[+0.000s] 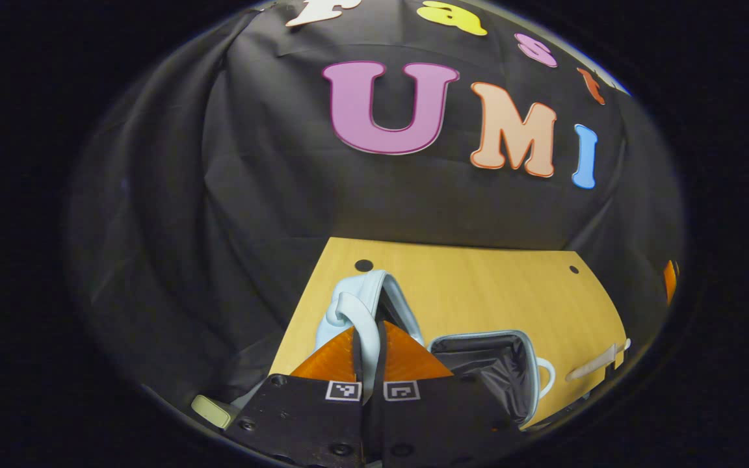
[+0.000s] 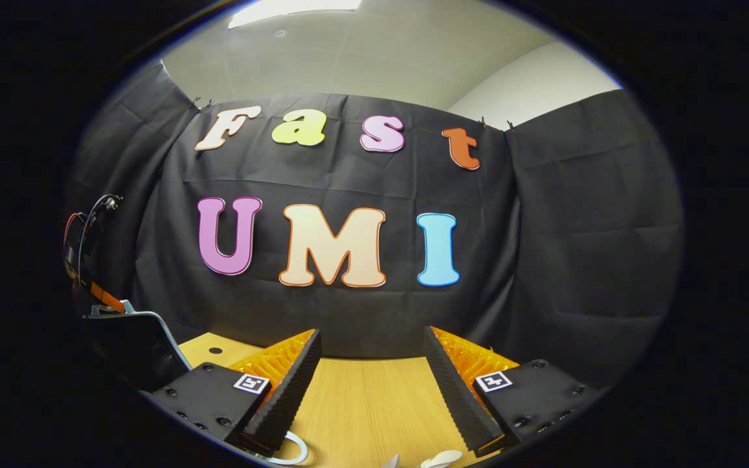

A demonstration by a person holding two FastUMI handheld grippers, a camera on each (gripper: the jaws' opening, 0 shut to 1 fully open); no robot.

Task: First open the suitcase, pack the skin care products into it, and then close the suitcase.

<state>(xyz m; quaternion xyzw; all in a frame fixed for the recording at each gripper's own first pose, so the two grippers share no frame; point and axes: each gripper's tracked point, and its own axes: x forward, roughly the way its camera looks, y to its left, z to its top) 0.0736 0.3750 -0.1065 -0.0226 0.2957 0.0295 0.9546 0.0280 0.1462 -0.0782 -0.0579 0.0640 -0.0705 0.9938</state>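
Clamping the raised lid (image 1: 367, 312) of the pale-blue suitcase (image 1: 524, 364), the left gripper (image 1: 369, 364) has both fingers pressed together on the lid's edge, which stands nearly upright and runs straight ahead of the tool along its own line. The suitcase's open, dark-lined lower shell lies just right of that grip on the wooden table (image 1: 478, 286). In the right gripper view, the right gripper (image 2: 371, 370) hangs over bare tabletop with its fingers spread well apart and nothing between them; the lid (image 2: 134, 338) rises at that view's far left, so the case lies to that tool's left. A few pale objects (image 2: 439, 459) peek in at the lower edge, too cropped to identify. Judged from this layout, the free gripper is the one available to fetch the products while the other props the lid.
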